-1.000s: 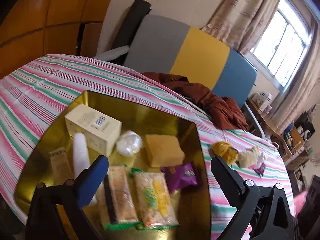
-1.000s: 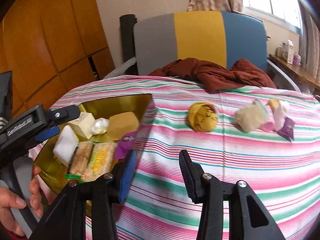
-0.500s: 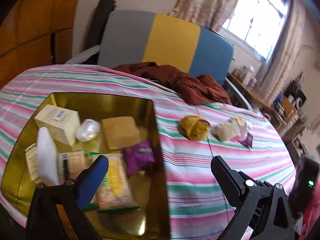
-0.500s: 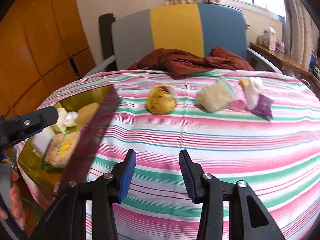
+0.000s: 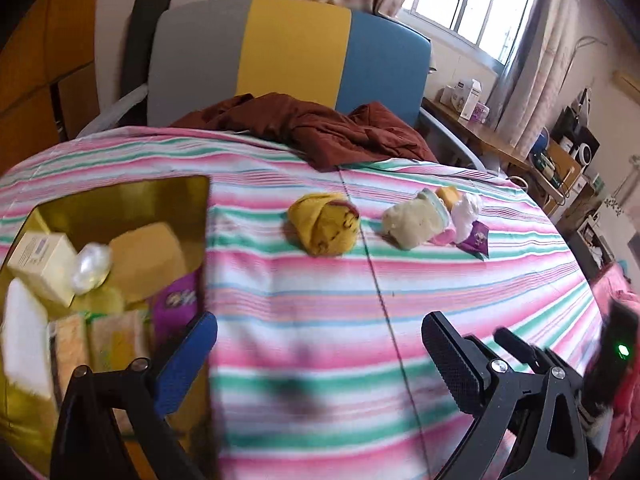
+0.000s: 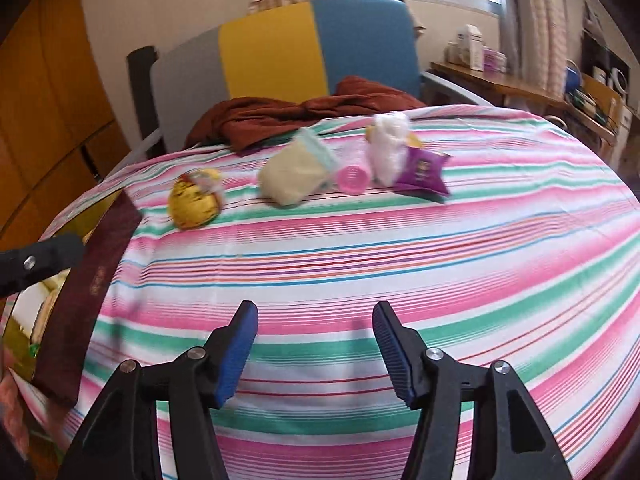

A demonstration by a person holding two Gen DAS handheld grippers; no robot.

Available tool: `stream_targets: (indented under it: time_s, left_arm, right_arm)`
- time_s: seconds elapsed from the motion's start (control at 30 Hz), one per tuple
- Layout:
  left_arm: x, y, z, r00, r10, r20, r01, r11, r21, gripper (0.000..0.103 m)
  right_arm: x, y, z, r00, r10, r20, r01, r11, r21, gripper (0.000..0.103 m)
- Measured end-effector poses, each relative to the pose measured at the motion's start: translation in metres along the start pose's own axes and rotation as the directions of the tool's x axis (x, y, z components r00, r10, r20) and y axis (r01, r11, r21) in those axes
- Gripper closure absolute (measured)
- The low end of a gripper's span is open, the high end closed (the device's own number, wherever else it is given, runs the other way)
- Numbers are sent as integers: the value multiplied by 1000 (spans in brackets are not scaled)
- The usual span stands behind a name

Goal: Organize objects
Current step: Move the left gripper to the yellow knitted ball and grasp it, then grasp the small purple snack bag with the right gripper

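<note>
My right gripper (image 6: pixel 314 354) has just been opening, nothing between its fingers; my left gripper (image 5: pixel 320 360) is spread and empty too. Loose items lie across the striped cloth: I'd take the yellow bundle (image 6: pixel 195 199) first, squarely, then carry it to the gold box (image 5: pixel 120 196)

Striped tablecloth (image 5: pixel 304 320): woven cloth, matt. Gold box (image 5: pixel 120 200): shiny, mirror-like inside. Purple snack packet (image 6: pixel 422 170): glossy foil-ish plastic. Yellow bundle (image 5: pixel 324 224): soft knit cloth. Pink cup (image 6: pixel 352 178): smooth plastic. Brown garment (image 5: pixel 320 128): crumpled matt fabric. Wardrobe (image 6: pixel 44 120): smooth orange wood. Gripper pads: ribbed rubbery stuff.
</note>
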State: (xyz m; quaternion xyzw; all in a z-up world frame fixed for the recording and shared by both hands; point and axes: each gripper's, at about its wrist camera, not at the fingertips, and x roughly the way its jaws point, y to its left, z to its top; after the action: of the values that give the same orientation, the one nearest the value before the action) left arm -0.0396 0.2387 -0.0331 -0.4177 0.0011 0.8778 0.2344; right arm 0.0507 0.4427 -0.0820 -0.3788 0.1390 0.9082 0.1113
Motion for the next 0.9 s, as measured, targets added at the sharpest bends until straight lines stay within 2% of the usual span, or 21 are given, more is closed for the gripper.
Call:
stream_targets:
  time_s: [0.1, 0.3, 0.4, 0.6, 0.67, 0.73, 0.77, 0.83, 0.87, 0.9]
  left_arm:
    - [18, -8, 16, 1000, 4, -1, -4, 1000, 1, 0]
    - [71, -11, 47, 998, 34, -54, -37, 997, -63, 0]
    - [88, -11, 55, 997, 59, -56, -64, 994, -88, 0]
    - [122, -17, 61, 993, 96, -75, -102, 992, -70, 0]
    - [129, -13, 60, 993, 101, -63, -107, 989, -102, 4]
    - [136, -8, 59, 994, 90, -55, -96, 986, -139, 26]
    - [139, -8, 58, 994, 91, -58, -98, 985, -139, 33]
    - [142, -16, 54, 991, 130, -20, -131, 989, -71, 37]
    - [142, -18, 53, 993, 121, -15, -122, 991, -60, 37]
    - [141, -19, 53, 993, 116, -6, -116, 992, -54, 42]
  right_arm:
    - [0, -10, 2, 1000, -4, 5, 3, 1000, 18, 43]
    - [0, -26, 4, 1000, 8, 11, -8, 999, 53, 43]
    - [0, -34, 4, 1000, 12, 10, -12, 998, 69, 43]
    - [3, -52, 14, 1000, 7, 22, -9, 995, 100, 43]
    - [5, -60, 20, 999, -4, 34, 0, 994, 113, 43]
    - [9, -68, 28, 999, -24, 45, 18, 992, 126, 43]
    - [11, -73, 33, 998, -36, 55, 28, 990, 136, 43]
    - [18, -81, 43, 997, -41, 65, 30, 986, 162, 43]
    - [23, -86, 48, 997, -38, 64, 26, 983, 179, 43]
    - [27, -90, 53, 997, -34, 65, 21, 981, 194, 43]
